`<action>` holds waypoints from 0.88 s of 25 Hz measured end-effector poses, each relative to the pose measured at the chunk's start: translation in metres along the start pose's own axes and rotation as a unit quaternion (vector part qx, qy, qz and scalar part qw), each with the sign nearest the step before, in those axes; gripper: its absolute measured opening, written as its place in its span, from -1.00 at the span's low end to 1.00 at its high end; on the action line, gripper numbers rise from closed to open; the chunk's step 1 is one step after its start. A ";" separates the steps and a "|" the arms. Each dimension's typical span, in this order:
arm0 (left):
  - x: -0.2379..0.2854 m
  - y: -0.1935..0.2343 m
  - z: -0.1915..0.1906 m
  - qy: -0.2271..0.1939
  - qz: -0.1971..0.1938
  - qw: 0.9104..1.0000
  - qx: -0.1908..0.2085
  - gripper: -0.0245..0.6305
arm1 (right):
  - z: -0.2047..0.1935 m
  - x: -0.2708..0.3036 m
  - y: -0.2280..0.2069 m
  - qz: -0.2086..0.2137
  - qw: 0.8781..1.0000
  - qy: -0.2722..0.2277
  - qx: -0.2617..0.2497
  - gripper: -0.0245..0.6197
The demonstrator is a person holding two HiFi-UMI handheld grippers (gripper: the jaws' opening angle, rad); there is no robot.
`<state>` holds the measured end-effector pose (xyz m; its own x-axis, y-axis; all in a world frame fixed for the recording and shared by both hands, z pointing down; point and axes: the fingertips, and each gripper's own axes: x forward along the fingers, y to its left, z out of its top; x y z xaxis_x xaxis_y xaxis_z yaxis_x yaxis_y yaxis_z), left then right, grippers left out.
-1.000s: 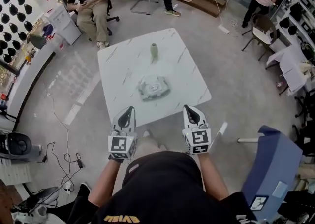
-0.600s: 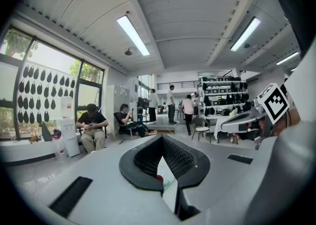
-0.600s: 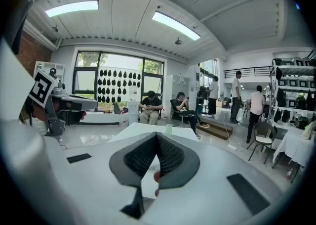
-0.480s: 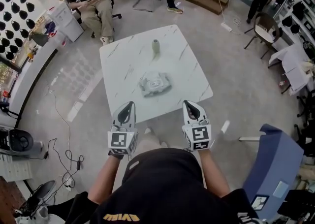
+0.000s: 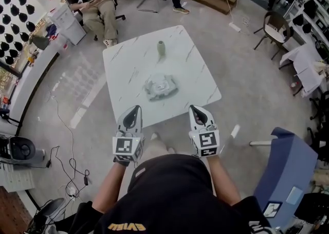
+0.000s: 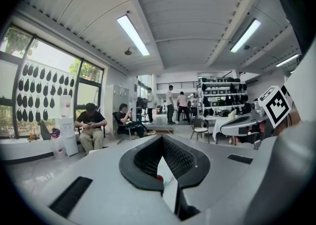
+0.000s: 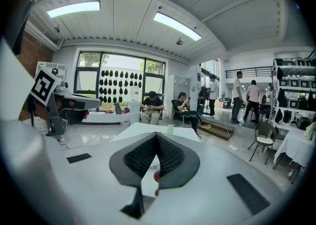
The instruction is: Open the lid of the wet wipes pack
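The wet wipes pack (image 5: 161, 86) is seen lying flat near the middle of the white marbled tabletop (image 5: 128, 66), at about 12 o'clock from both grippers and well apart from them, with a small green vase (image 5: 161, 49) standing farther off at 12 o'clock. The left gripper (image 5: 135, 109) and the right gripper (image 5: 194, 108) are held side by side just short of the near table edge. On each the jaws are pressed together, with nothing between them. The pack's long axis is judged to run roughly from 8 to 2 o'clock, in line with the near table edge, and its lid faces upward at the centre. The side on which the lid hinges cannot be made out. The pack is expected to be light, soft and crinkly, and apt to slide on the smooth stone. It is probably best pinned at one end, while the stiffer lid is caught by its free lip and lifted.
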<state>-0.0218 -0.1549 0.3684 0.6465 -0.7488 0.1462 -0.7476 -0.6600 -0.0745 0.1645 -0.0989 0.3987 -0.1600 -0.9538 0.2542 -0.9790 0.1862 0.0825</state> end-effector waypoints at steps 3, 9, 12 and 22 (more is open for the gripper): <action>0.000 -0.002 -0.001 0.000 -0.001 1.000 -0.002 -0.87 | -0.002 -0.003 0.000 0.000 1.000 0.002 -0.001 -0.92; 0.000 -0.007 -0.002 -0.001 -0.005 1.000 -0.004 -0.87 | -0.011 -0.009 0.003 -0.001 1.000 0.009 -0.006 -0.92; -0.001 -0.012 -0.005 0.001 -0.006 1.000 -0.005 -0.87 | -0.017 -0.013 0.003 -0.007 1.000 0.018 -0.025 -0.92; -0.005 -0.014 -0.009 0.007 -0.010 1.000 -0.004 -0.87 | -0.016 -0.021 0.003 -0.009 1.000 0.013 -0.022 -0.92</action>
<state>-0.0160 -0.1417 0.3775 0.6586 -0.7348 0.1621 -0.7361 -0.6739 -0.0637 0.1667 -0.0743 0.4087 -0.1384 -0.9509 0.2767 -0.9753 0.1794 0.1286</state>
